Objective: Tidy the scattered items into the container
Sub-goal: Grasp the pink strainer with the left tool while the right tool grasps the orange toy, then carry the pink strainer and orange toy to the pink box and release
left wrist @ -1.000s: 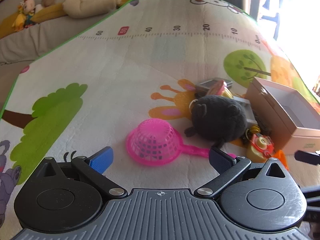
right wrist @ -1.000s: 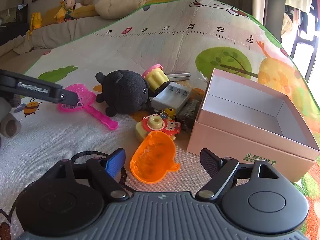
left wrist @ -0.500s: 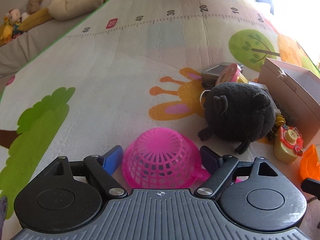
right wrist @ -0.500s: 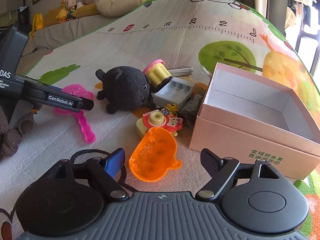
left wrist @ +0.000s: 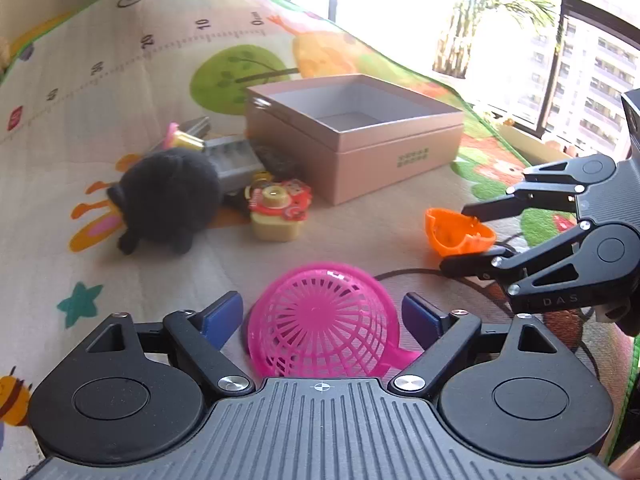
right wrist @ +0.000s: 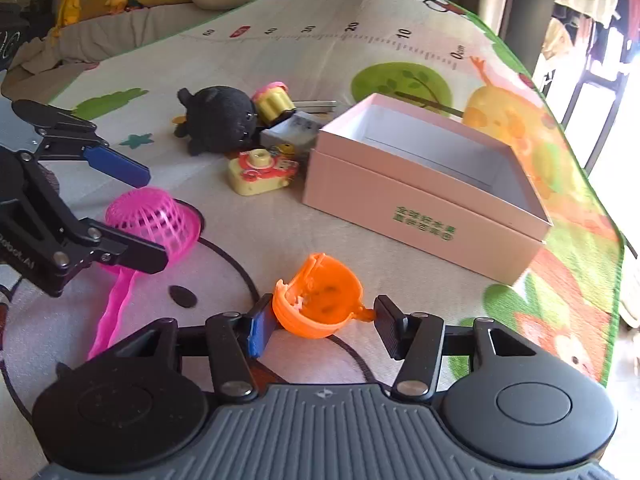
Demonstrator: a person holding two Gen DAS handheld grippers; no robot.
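Observation:
A pink plastic sieve (left wrist: 324, 320) lies dome-up on the play mat between the fingers of my left gripper (left wrist: 322, 316). Its jaws are opening and small gaps show on both sides of the sieve. From the right wrist view the sieve (right wrist: 160, 216) sits inside the left gripper (right wrist: 152, 216), its handle trailing toward me. My right gripper (right wrist: 320, 320) is closing on an orange shell-shaped mould (right wrist: 320, 300), tipped up on edge, both pads against it. The left wrist view shows the mould (left wrist: 456, 232) in the right gripper (left wrist: 456, 240). The open pink box (right wrist: 400, 208) stands just beyond.
Beside the box (left wrist: 352, 132) lie a black plush toy (left wrist: 172, 200), a yellow toy camera (left wrist: 276, 208), a cupcake toy (right wrist: 274, 100) and a grey battery case (right wrist: 292, 128). Cushions and soft toys line the mat's far edge. A window is at the right.
My left gripper advanced and swung right, bringing the pink sieve between its fingers. My right gripper moved forward around the orange mould and narrowed onto it; the mould tipped up from lying flat.

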